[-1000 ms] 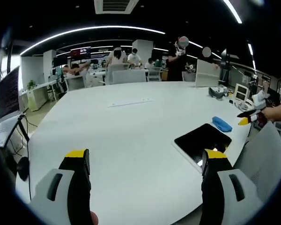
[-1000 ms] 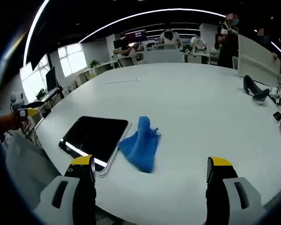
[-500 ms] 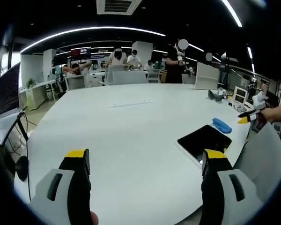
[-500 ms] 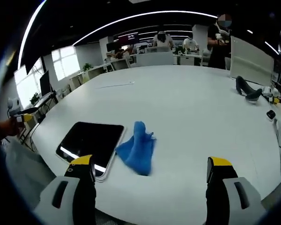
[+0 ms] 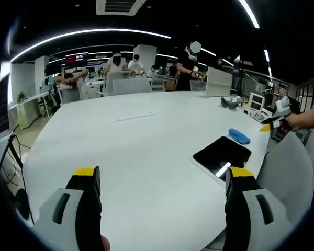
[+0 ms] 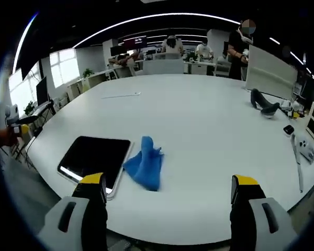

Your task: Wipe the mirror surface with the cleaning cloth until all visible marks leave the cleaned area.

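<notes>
Left gripper (image 5: 159, 183): jaws spread wide, nothing between them, held above the near part of a large white table (image 5: 131, 151). Right gripper (image 6: 168, 191): jaws equally wide apart, empty, hanging over the table edge.

Task things, right gripper view: one mirror (image 6: 93, 157), a dark rounded rectangle with a pale rim, lies flat near the table edge just ahead of the left-hand jaw. One blue cleaning cloth (image 6: 144, 166), bunched with a peak standing up, lies at the mirror's right side, touching or almost touching its rim; cannot tell which. Nothing lies between the jaws and either item.

Left gripper view: the same mirror (image 5: 222, 155) sits ahead of the right-hand jaw, the cloth (image 5: 239, 136) just beyond it. A hand (image 5: 303, 119) at the right edge carries the other gripper.

Around, right gripper view: one thin pale strip (image 6: 120, 95) far across the table; one dark curved object (image 6: 264, 106) by an upright white panel (image 6: 269, 71); small white items along the right edge, too small to identify. Beyond the table are desks, chairs and several people, at least four, one standing near the panel.
</notes>
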Demonstrator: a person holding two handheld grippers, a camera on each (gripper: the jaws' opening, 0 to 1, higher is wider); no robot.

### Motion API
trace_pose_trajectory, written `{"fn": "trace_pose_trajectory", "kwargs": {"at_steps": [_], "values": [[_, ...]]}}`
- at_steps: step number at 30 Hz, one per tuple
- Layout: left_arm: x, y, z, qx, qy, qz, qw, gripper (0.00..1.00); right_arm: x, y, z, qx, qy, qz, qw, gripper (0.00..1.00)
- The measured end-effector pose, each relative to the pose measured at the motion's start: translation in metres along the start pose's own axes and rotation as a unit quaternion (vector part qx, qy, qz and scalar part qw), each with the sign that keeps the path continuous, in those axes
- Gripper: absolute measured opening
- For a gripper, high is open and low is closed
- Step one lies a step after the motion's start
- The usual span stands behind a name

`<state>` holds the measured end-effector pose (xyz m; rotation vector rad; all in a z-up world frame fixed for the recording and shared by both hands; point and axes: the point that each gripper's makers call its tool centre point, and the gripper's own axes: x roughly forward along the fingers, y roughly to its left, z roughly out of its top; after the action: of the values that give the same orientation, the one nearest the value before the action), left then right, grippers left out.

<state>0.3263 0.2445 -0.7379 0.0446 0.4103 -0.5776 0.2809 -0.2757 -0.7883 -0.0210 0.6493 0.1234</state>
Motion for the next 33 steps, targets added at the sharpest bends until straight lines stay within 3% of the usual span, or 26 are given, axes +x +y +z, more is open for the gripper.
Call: {"fn": "trace_pose_trajectory", "kwargs": {"at_steps": [2,8,11,15,19,27,33], "values": [[-0.002,0.002,0.0,-0.002,0.003,0.002,1.0,0.98,-0.002,-0.003,0.001,0.006,-0.006,-0.001,1.0,0.98],[-0.012,0.002,0.014,-0.013,-0.005,0.06,0.9981,0.98,0.001,0.003,-0.004,0.012,-0.003,0.039,0.9992,0.98],[-0.015,-0.006,0.028,-0.02,-0.03,0.069,0.997,0.99,0.001,0.002,0.004,0.011,-0.02,0.055,0.9983,0.98],[-0.009,-0.007,0.022,-0.02,-0.026,0.085,0.9959,0.99,0.005,0.0,0.0,0.006,-0.018,0.072,0.9972,0.98],[-0.006,-0.017,0.032,-0.02,-0.042,0.094,0.9945,0.99,0.003,-0.004,-0.001,0.001,-0.019,0.083,0.9964,0.98],[-0.002,-0.03,0.031,-0.019,-0.046,0.097,0.994,0.99,0.006,-0.012,0.002,-0.002,-0.02,0.089,0.9958,0.98],[-0.004,-0.032,0.02,-0.019,-0.032,0.101,0.9942,0.99,0.01,-0.014,0.005,0.001,-0.023,0.093,0.9954,0.98]]}}
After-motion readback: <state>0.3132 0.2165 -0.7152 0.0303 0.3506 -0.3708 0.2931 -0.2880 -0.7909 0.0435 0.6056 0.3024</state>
